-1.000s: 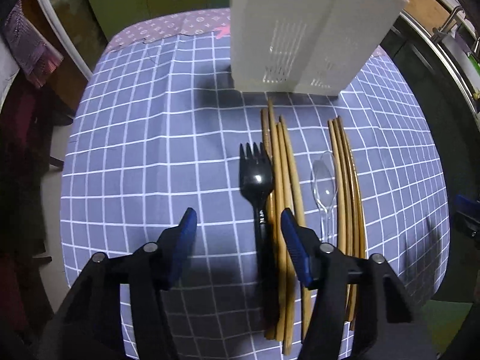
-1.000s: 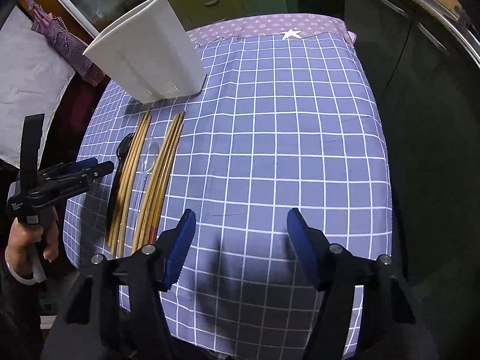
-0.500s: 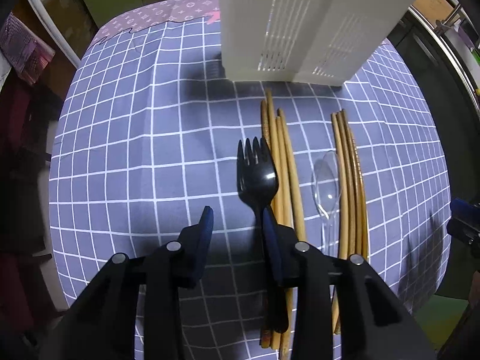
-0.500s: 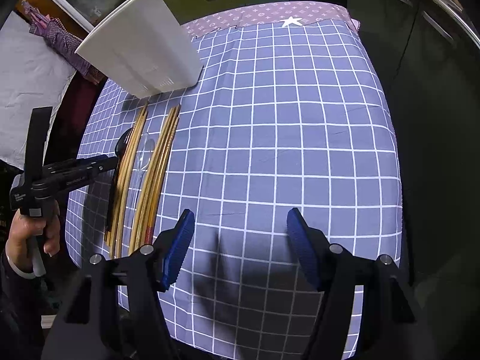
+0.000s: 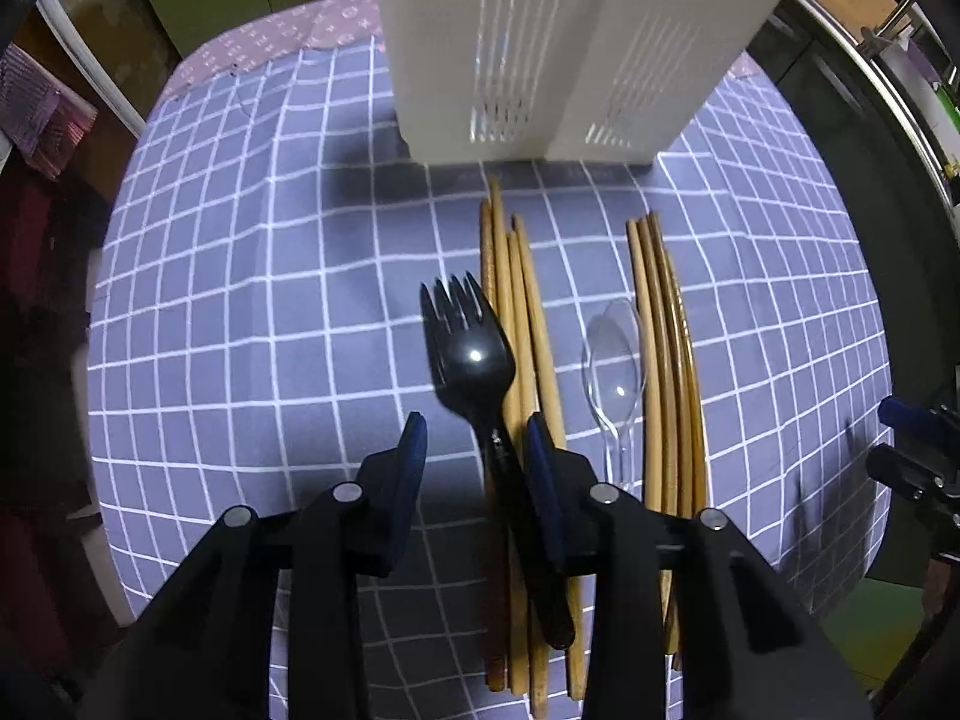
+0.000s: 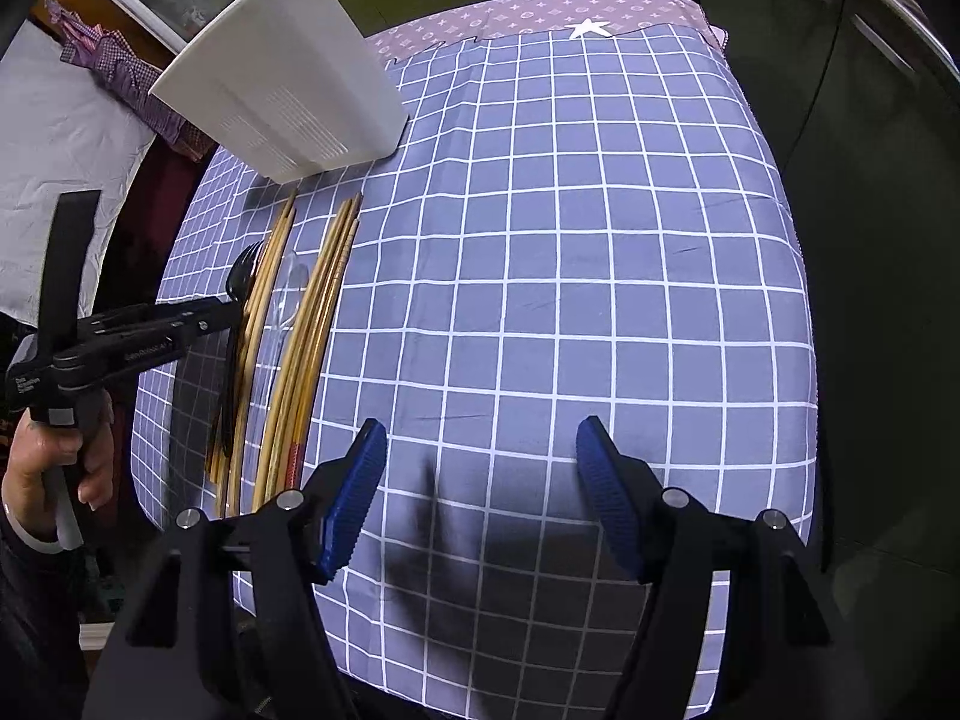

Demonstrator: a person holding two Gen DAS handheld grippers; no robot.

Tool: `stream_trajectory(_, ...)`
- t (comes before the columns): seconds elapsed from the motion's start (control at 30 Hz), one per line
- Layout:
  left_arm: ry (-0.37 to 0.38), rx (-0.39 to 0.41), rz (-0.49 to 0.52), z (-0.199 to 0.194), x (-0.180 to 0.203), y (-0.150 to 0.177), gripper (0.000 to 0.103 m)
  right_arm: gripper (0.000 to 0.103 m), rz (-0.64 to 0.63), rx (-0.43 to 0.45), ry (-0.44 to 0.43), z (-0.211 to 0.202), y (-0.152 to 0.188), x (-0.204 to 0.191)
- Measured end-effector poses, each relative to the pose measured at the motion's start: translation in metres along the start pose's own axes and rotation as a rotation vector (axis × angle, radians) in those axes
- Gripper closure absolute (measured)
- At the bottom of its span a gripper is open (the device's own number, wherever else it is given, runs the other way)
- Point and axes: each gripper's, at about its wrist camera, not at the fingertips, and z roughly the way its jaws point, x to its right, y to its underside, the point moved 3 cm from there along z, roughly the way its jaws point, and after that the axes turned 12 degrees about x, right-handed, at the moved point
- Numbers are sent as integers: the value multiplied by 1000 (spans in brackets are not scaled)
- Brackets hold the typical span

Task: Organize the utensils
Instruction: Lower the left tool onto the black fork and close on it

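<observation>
A black plastic fork point(image 5: 471, 360) lies on the checked cloth against a bunch of wooden chopsticks point(image 5: 510, 276). My left gripper point(image 5: 474, 444) points down over the fork's handle, jaws narrowed but open. The handle sits by the right pad point(image 5: 540, 468), and the left pad stands clear of it. A clear plastic spoon point(image 5: 615, 360) lies between that bunch and a second chopstick bunch point(image 5: 660, 312). The white slotted utensil holder point(image 5: 570, 48) stands just beyond them. My right gripper point(image 6: 483, 438) hangs open over bare cloth, nothing between its fingers.
The blue checked tablecloth point(image 6: 570, 240) covers a small table, with a pink patterned cloth at its far end. Green cabinets stand behind and a dark counter runs along the right. A person's hand point(image 6: 54, 456) holds the left gripper at the table's left edge.
The left gripper's jaws have narrowed and it has shifted right and forward, so the fork handle now lies between them. The right gripper has stayed in place.
</observation>
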Motion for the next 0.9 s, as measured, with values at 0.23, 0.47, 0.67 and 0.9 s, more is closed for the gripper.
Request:
stream_trajectory(0.23, -4, -4, -2, 13, 14, 0, 80, 37, -4, -1, 4, 1, 1, 2)
stream_trajectory(0.47, 13, -11, 4, 12, 9, -6, 86, 34, 2, -16, -6, 5, 6, 6)
stream_trajectory(0.67, 28, -6, 16, 8, 7, -7, 91, 34, -8, -25, -7, 7, 9, 3)
stream_trajectory(0.9, 33, 1, 22, 6, 3, -9, 98, 34, -21, -31, -8, 9, 8, -4)
